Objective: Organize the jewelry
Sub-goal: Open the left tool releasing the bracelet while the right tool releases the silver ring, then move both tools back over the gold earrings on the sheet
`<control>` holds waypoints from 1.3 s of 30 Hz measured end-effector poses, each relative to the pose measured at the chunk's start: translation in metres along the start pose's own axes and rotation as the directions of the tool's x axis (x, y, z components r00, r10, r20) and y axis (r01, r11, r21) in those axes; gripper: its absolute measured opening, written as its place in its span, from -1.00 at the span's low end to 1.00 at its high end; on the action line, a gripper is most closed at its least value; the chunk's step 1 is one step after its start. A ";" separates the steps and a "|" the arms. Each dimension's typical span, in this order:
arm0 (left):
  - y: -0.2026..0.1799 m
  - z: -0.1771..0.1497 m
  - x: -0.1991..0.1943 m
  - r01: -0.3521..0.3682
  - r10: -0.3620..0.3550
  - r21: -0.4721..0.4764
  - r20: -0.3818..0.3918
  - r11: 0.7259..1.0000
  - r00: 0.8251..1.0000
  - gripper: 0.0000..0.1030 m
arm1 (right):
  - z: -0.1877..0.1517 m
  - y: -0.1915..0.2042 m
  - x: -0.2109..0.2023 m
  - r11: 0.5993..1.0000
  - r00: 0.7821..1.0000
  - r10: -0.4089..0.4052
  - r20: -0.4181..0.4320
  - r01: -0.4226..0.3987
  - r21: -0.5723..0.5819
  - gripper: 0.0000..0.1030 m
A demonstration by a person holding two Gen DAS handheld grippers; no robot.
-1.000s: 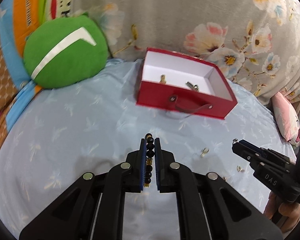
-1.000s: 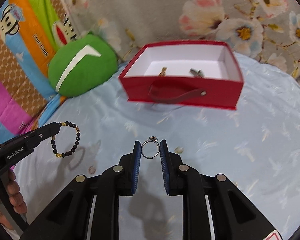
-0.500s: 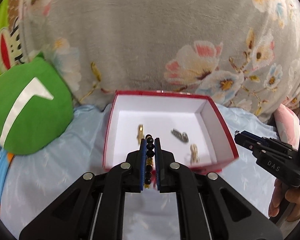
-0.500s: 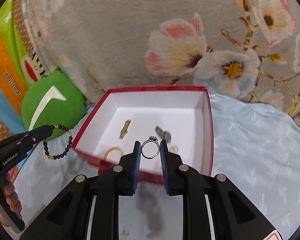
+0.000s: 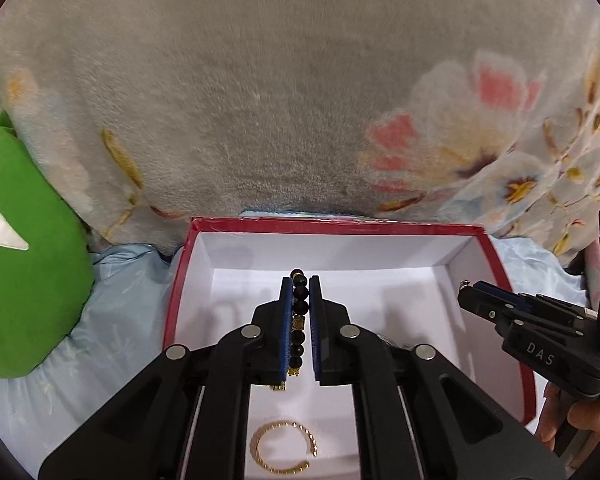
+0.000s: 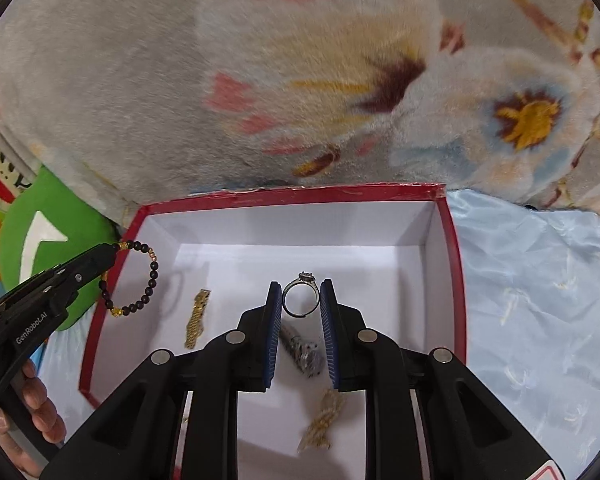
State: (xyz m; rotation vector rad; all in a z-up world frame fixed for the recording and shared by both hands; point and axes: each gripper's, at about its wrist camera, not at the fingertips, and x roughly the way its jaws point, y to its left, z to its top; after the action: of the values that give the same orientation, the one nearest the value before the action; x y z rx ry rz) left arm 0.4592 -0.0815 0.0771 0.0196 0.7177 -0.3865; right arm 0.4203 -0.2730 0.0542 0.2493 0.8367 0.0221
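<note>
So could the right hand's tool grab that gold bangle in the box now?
Probably not yet: the right gripper has its jaws shut on a ring. The bangle lies uncovered.

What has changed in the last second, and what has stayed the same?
Both grippers moved forward from above the blue sheet to over the open red box. The left gripper still grips the black bead bracelet; the right gripper still grips the silver ring. Nothing was released. The box stayed in place.
</note>
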 end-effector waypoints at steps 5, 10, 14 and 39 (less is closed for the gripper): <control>-0.006 0.007 0.029 -0.019 0.019 0.026 -0.022 0.999 1.000 -0.86 | 0.006 -0.006 0.027 1.000 0.999 -0.003 -0.040 0.005 0.029 -0.64; -0.009 0.013 0.046 -0.036 0.037 0.037 -0.030 0.999 0.999 -0.84 | 0.008 -0.008 0.044 0.999 0.998 -0.015 -0.069 0.017 0.032 -0.64; -0.006 0.014 0.050 -0.057 0.057 0.013 0.002 0.998 0.998 -0.75 | 0.007 -0.006 0.048 0.999 0.998 -0.028 -0.064 0.029 0.027 -0.61; 0.043 -0.098 -0.165 -0.078 0.081 -0.046 0.053 0.996 0.995 0.19 | -0.126 -0.005 -0.168 0.996 0.990 -0.043 0.132 0.052 -0.069 -0.26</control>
State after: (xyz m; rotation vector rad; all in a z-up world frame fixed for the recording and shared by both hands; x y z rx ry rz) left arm 0.2986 0.0286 0.1040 -0.0040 0.6690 -0.2939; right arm 0.2143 -0.2712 0.0946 0.1611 0.7098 -0.0084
